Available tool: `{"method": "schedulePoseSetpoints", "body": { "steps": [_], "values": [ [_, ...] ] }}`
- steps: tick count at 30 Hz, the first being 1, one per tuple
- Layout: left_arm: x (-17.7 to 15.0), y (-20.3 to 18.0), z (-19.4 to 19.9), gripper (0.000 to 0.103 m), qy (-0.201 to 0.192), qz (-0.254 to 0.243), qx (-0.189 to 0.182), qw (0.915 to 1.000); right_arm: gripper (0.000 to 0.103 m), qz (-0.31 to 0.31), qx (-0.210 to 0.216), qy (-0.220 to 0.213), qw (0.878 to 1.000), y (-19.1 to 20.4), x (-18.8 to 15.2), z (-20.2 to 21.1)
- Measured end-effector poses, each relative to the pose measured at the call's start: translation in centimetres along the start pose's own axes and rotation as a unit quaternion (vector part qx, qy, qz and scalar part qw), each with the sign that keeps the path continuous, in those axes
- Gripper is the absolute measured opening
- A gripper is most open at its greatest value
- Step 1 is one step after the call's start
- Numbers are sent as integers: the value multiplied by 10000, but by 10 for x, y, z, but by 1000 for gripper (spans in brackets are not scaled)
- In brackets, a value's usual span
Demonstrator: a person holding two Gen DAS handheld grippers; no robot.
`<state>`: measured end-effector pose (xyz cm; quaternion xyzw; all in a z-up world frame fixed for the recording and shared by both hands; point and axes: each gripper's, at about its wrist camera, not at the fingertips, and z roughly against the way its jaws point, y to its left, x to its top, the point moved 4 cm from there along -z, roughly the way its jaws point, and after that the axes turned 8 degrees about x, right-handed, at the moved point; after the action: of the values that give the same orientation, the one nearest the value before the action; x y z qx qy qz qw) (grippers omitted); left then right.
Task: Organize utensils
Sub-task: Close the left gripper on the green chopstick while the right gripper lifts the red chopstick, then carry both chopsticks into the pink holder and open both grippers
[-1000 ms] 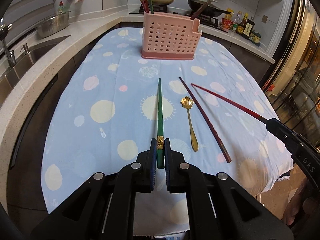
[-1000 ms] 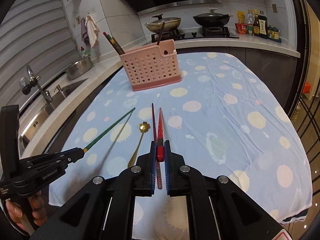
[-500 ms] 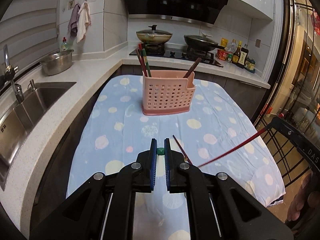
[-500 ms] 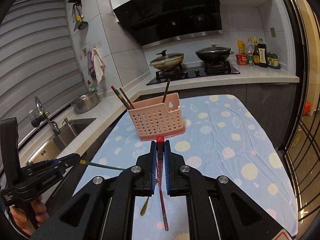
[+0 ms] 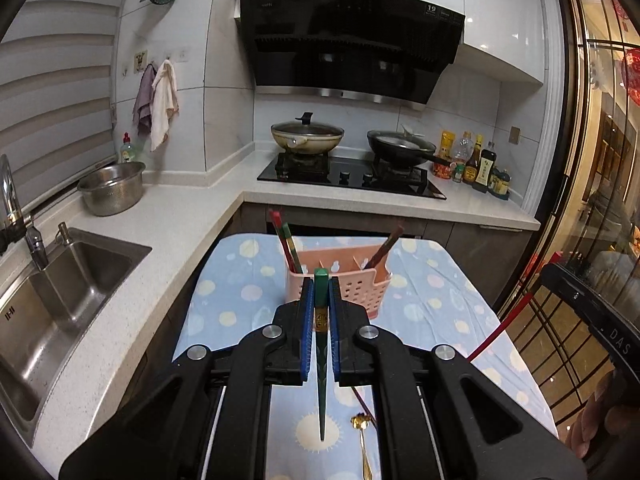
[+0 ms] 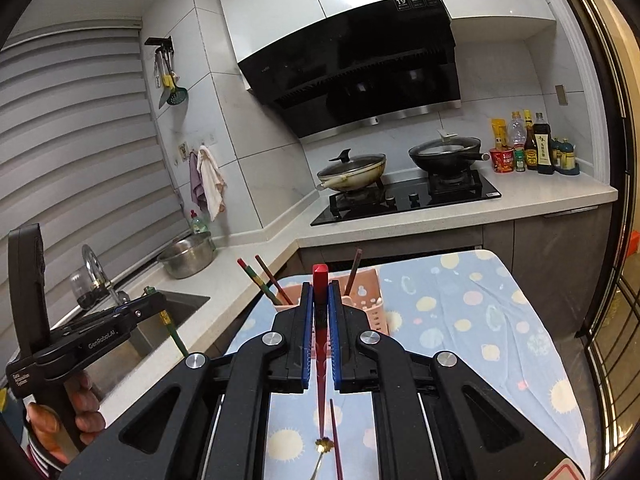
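Note:
My left gripper is shut on a green chopstick that hangs tip down above the table. My right gripper is shut on a red chopstick, also tip down; it shows at the right of the left wrist view. The pink utensil holder stands at the far end of the table with several chopsticks in it. A gold spoon and a dark red chopstick lie on the blue spotted tablecloth.
A sink and a steel bowl are on the counter to the left. A stove with two pans and sauce bottles are behind the table. A glass door is on the right.
Both grippers lifted their chopsticks off the table and tilted them from lying flat to hanging tip down. Both views swung up from the tablecloth to the kitchen.

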<state>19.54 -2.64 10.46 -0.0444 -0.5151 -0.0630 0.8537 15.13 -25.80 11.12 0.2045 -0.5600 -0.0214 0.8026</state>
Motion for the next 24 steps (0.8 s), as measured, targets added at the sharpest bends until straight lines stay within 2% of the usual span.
{"method": "schedulePoseSetpoints", "body": {
  "steps": [7, 16, 21, 24],
  "values": [
    [61, -5, -15, 7, -455, 66, 50, 9989, 7, 6, 165, -353, 9992, 2, 48, -38],
    [128, -13, -49, 7, -817, 39, 52, 9966, 7, 160, 223, -596, 9978, 6, 105, -99],
    [149, -12, -70, 7, -923, 30, 64, 9957, 7, 126, 165, -573, 9981, -2, 116, -134],
    [151, -10, -88, 7, -831, 25, 94, 9965, 7, 97, 76, -423, 9990, -10, 112, -158]
  ]
}}
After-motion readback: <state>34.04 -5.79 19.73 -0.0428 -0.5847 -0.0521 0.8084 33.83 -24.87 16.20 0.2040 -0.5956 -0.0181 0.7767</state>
